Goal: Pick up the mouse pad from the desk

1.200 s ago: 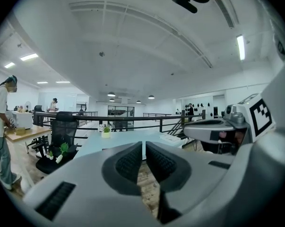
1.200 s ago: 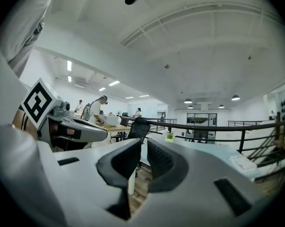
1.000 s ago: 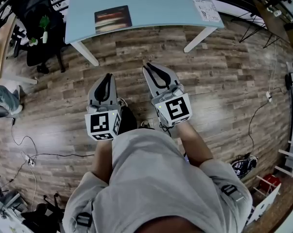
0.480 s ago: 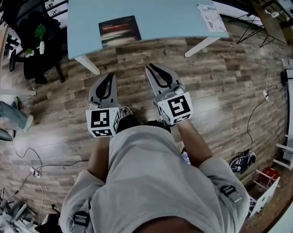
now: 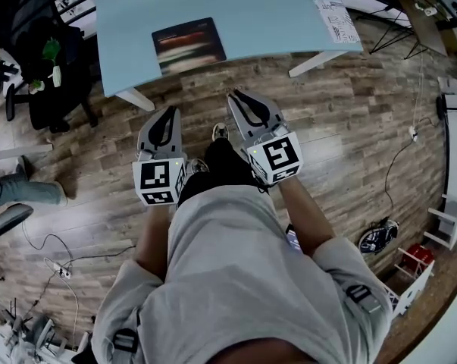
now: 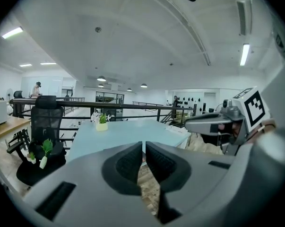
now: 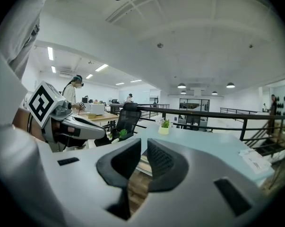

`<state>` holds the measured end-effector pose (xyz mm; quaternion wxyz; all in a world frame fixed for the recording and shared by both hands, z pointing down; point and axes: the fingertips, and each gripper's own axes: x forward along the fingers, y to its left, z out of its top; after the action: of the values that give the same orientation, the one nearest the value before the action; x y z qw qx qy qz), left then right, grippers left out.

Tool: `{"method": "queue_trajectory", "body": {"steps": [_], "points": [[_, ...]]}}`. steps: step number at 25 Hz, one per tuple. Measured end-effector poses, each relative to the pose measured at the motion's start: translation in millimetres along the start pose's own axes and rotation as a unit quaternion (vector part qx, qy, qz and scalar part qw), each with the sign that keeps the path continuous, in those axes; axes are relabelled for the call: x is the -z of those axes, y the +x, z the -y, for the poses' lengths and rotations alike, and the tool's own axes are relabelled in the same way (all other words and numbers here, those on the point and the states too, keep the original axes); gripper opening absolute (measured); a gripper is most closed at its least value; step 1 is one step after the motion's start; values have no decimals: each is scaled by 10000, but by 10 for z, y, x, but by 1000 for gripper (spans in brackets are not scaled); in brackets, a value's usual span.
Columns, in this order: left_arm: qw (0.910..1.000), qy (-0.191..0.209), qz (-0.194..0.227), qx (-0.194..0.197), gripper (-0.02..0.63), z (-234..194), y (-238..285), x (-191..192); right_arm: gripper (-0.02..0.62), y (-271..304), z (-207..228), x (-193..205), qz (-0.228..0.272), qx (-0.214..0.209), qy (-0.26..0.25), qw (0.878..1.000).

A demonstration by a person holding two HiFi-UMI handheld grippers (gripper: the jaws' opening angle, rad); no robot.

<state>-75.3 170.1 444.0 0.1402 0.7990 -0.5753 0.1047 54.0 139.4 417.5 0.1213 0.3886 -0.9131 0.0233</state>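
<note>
Two risks seem to me the most likely. First, both tools have their jaws almost together, with only a thin slit and nothing between them. If they arrive at the mouse pad (image 5: 188, 42) like this, they can only push it, not take it. Second, the pad looks thin and lies flat on a smooth top, so a jaw that comes too level may slide it away toward the far edge instead of getting under its border. A jaw that comes too low may also knock against the near edge of the desk (image 5: 273, 14) or against its leg (image 5: 133, 98) at the near left corner.

The mouse pad is on the desk, close to the near edge and nearer to the left corner than to the right one. It is well apart from the sheet of paper (image 5: 336, 17) at the right edge.

The left gripper (image 5: 167, 111) and the right gripper (image 5: 233, 93) are both over the wooden floor (image 5: 349, 142), short of the near edge, and they touch nothing. The pad lies ahead of them, roughly between the lines along which they point, a little closer to the left one.
</note>
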Motion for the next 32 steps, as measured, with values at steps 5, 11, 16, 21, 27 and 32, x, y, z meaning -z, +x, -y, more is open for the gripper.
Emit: {"method": "queue_trajectory", "body": {"steps": [5,11,16,21,27,32], "points": [[9999,19,-131,-51,34,-142,271,6,46,267,175,74,-77,-98,76,9999],[9993,68,-320,-162,34,-317,705,-68,46,649,479,85,-97,-254,183,9995],[9987,100,-433,-264,34,-396,1139,-132,46,940,811,125,-134,-412,259,9987],[9971,332,-603,-333,34,-458,1477,-131,46,1190,1068,198,-206,-641,257,9974],[9879,974,-1123,-433,34,-571,1742,163,46,1439,1189,545,-538,-817,246,9949],[9769,1221,-1703,-415,34,-674,1851,663,46,1613,1087,968,-975,-1007,69,9901]]}}
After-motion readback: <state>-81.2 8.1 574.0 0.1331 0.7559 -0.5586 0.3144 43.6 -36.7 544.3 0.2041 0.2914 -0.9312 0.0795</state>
